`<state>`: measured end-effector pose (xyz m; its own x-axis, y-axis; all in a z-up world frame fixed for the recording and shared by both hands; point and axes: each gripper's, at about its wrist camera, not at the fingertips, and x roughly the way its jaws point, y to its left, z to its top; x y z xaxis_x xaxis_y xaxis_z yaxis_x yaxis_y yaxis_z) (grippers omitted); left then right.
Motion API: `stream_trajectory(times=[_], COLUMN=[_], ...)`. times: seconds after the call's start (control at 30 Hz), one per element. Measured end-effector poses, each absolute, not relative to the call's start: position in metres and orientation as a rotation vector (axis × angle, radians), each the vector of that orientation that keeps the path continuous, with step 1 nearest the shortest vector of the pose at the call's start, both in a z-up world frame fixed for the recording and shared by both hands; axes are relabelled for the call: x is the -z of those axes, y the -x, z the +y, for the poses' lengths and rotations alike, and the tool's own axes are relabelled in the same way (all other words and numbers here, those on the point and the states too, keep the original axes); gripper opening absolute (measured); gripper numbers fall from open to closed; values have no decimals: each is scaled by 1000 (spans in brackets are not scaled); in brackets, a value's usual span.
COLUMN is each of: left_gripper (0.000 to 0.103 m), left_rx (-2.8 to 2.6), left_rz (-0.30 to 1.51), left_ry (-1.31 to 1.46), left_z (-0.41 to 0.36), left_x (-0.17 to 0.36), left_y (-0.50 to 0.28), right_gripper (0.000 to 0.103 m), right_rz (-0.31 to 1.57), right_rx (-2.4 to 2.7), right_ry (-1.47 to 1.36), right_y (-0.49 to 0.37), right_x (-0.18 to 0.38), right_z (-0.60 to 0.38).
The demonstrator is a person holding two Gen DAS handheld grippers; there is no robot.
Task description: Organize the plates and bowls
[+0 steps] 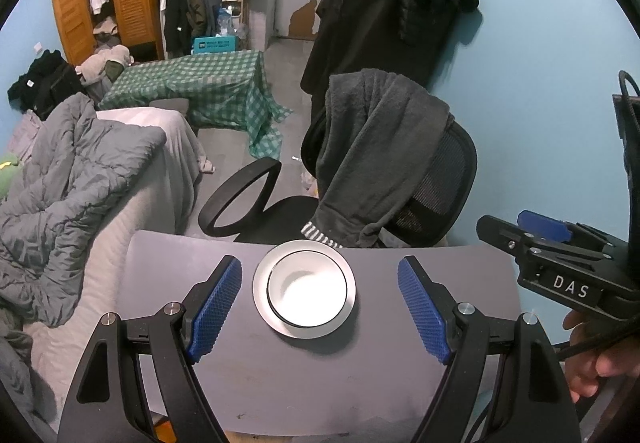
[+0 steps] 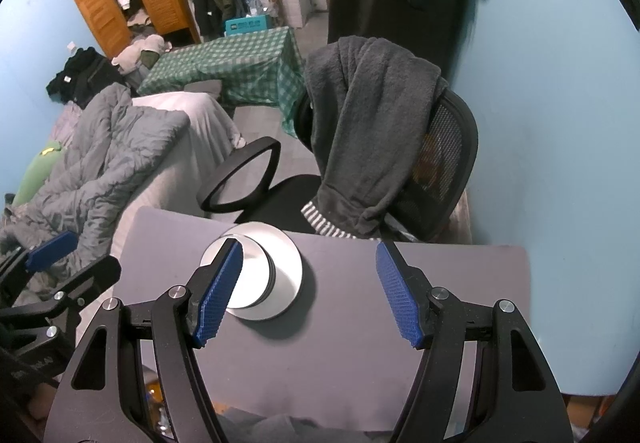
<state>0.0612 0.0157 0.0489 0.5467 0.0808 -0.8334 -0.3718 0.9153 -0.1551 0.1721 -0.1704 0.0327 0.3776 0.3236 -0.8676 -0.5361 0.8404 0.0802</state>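
A white bowl (image 1: 307, 287) sits inside a silver plate (image 1: 260, 293) near the far edge of the grey table (image 1: 280, 375). My left gripper (image 1: 320, 309) is open and empty, its blue pads on either side of the stack, above it. In the right wrist view the bowl (image 2: 251, 281) and plate (image 2: 286, 263) lie left of centre. My right gripper (image 2: 308, 293) is open and empty, to the right of the stack; its left pad overlaps the bowl in view. The right gripper also shows at the right edge of the left wrist view (image 1: 560, 255).
A black office chair (image 1: 400, 179) draped with a dark grey garment stands just past the table's far edge. A bed with a grey duvet (image 1: 72, 179) lies to the left. A blue wall (image 1: 552, 123) runs along the right.
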Motion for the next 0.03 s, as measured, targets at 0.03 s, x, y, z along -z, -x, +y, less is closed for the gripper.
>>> stream_trajectory(times=[0.03], left_gripper=[82], left_rx=[-277], left_rz=[959], left_ry=[331], left_z=[16], left_x=[-49], left_y=[-61], right_gripper=[68], right_rz=[1050], right_rx=[-555], right_ry=[228], right_y=[-173], right_x=[-31], right_z=[-171])
